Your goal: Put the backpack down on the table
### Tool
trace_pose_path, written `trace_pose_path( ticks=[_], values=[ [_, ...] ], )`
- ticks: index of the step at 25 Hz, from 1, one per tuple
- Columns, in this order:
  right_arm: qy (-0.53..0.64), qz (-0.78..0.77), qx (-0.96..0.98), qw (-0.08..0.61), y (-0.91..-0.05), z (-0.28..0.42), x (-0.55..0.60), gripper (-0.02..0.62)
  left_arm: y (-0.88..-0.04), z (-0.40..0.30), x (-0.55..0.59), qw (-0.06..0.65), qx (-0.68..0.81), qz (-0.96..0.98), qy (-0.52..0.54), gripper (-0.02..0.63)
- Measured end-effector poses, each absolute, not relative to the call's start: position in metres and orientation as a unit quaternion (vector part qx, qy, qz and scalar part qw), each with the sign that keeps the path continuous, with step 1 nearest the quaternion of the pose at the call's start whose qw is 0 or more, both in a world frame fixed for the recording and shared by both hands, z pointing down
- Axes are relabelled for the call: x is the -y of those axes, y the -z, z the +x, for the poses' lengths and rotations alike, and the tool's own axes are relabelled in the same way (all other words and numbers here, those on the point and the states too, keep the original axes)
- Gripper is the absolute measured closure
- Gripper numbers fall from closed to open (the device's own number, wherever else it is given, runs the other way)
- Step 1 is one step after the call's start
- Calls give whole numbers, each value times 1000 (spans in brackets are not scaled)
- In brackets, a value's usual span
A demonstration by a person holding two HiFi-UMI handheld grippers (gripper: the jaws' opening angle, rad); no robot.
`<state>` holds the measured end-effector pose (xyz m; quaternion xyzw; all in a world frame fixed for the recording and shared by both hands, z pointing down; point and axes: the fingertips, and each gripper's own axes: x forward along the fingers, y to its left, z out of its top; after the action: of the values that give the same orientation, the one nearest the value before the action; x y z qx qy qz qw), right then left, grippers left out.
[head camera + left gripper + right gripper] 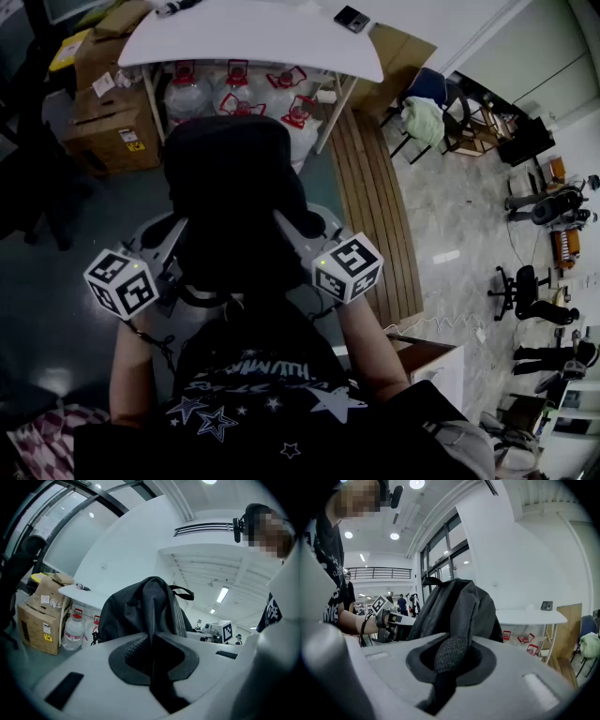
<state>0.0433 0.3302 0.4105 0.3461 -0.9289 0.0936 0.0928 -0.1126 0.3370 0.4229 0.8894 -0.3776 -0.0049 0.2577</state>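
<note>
The backpack (225,202), black and upright, was suspended between the two grippers in front of the person's chest. It was not on the table (253,37). In the head view it sat short of the white tabletop's near edge, above the floor, and hid part of the water bottles (239,94) stored under the table.

**Left gripper** (172,236): clenched. In the left gripper view the jaws (152,644) were drawn together on a fold of the backpack's (140,606) dark fabric, which ran down through the jaw slot. The bag body rose directly beyond the jaws.

**Right gripper** (302,230): clenched. In the right gripper view the jaws (447,656) pinched a mesh-textured strip of the backpack (459,611), which likewise passed down through the slot.

Each gripper held one side of the bag, and each was visible from the other's camera: the right gripper (220,630) past the bag's edge, and the left gripper (386,613) with the forearm behind it.

**Surroundings:**
- The table (529,617) stood beyond the bag, with a small dark device (352,18) on its far part.
- The water bottles (72,630) had red handles.
- Cardboard boxes (112,122) stood left of the table.
- Wooden planks (375,206) lay on the floor to its right.
</note>
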Motion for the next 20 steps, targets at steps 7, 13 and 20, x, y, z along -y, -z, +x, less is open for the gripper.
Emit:
trace_pose_path(
  ticks=[7, 13, 20],
  values=[
    [-94, 343, 930, 91, -410, 42, -335, 566, -422, -113, -342, 257, 378, 889, 4, 569],
    [-91, 341, 931, 94, -414, 43, -335, 566, -426, -113, -341, 260, 376, 890, 5, 569],
    [-97, 352, 926, 95, -416, 57, -329, 565, -429, -99, -330, 267, 365, 892, 0, 569]
  ],
)
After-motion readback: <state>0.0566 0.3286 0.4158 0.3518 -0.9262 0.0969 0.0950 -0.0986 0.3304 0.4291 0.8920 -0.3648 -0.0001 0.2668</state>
